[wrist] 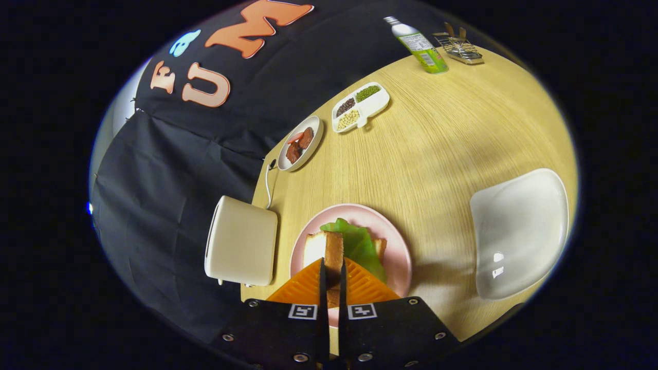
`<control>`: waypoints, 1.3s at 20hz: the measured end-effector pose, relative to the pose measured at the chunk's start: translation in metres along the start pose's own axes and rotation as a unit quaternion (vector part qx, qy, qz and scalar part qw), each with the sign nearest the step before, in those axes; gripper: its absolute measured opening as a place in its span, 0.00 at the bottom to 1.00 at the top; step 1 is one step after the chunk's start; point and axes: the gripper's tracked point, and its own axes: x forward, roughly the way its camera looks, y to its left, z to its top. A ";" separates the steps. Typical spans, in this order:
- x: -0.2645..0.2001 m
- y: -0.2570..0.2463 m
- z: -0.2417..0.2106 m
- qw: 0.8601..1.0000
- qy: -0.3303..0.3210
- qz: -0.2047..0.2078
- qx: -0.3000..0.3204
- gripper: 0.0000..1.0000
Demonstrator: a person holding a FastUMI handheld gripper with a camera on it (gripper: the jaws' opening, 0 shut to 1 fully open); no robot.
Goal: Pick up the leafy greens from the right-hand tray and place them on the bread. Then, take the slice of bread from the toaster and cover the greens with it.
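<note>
My gripper point(332, 270) is shut on a slice of bread point(325, 250), held upright on its edge between the orange fingers point(299, 288). It hangs over the pink plate point(398, 257). On that plate the leafy greens point(360, 244) lie on another piece of bread point(380, 246), whose crust shows just past the greens. The cream toaster point(241, 241) stands beside the plate, close to the table's edge. The white tray point(519, 231) on the other side of the plate holds nothing.
Beyond the plate sit a round dish of reddish food point(301, 144), a divided dish of beans point(360, 106), a green bottle point(419, 46) and a small wire rack point(459, 47). A white cord point(268, 185) runs from the toaster. The wooden table point(442, 149) ends just behind the toaster.
</note>
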 end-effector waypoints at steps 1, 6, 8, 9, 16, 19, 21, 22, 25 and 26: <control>0.000 -0.001 -0.003 1.000 -0.003 -0.003 -0.012 0.08; -0.003 -0.011 -0.001 0.997 -0.028 -0.031 -0.058 0.17; -0.005 -0.013 0.003 0.994 -0.045 -0.045 -0.083 0.22; -0.009 -0.015 0.007 0.992 -0.056 -0.052 -0.096 0.23; -0.053 -0.005 0.057 0.962 -0.195 -0.094 -0.168 0.37; -0.075 0.006 0.081 0.942 -0.258 -0.104 -0.189 0.46; -0.091 0.013 0.097 0.923 -0.301 -0.115 -0.209 0.58; -0.099 0.017 0.103 0.913 -0.320 -0.120 -0.221 0.65; -0.118 0.032 0.110 0.884 -0.369 -0.129 -0.256 0.77; -0.123 0.038 0.112 0.875 -0.383 -0.128 -0.265 0.82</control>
